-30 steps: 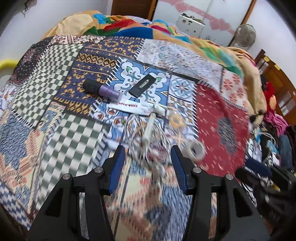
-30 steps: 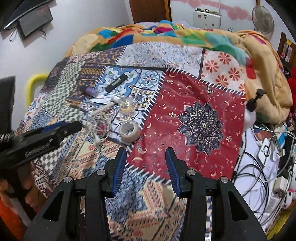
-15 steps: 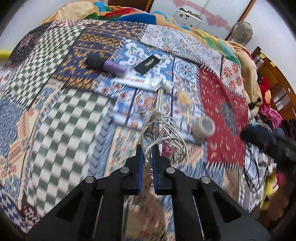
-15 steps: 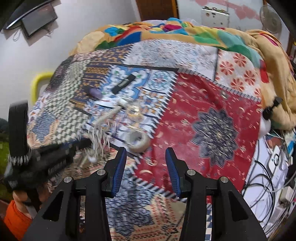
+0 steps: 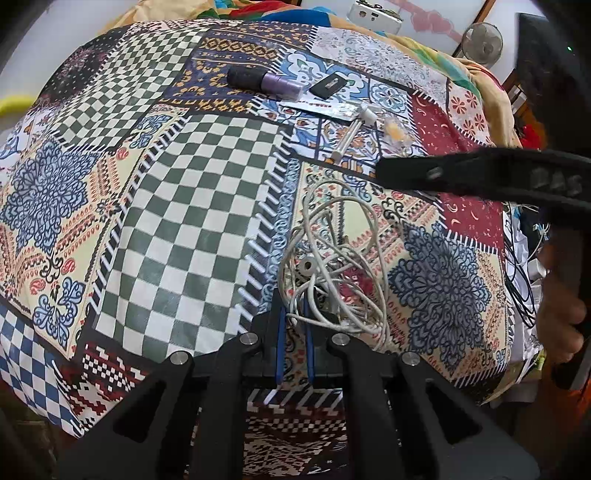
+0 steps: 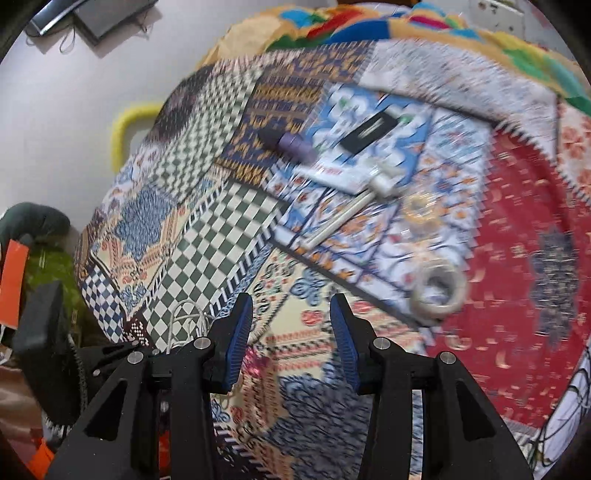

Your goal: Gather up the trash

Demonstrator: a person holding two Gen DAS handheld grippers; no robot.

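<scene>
Left gripper (image 5: 294,317) clamped on tangled white cable (image 5: 332,266), right gripper (image 6: 291,332) parted, empty, tape roll (image 6: 439,291) blurred, perhaps.

A bed carries everything, covered by a patchwork bedspread (image 5: 192,221) of checkered, floral and red patches. Far back lies a bunched, brightly coloured blanket (image 6: 369,26). On the spread, in a loose cluster: a purple bottle with a black cap (image 5: 264,82), just beside it a flat black rectangle (image 5: 328,85), then a white tube (image 5: 332,109) with a thin white stick (image 5: 347,140) angled below it. A roll of tape (image 6: 439,293) rests near the red patch — and a tangle of white cable (image 5: 332,266) sits nearer the front edge.
</scene>
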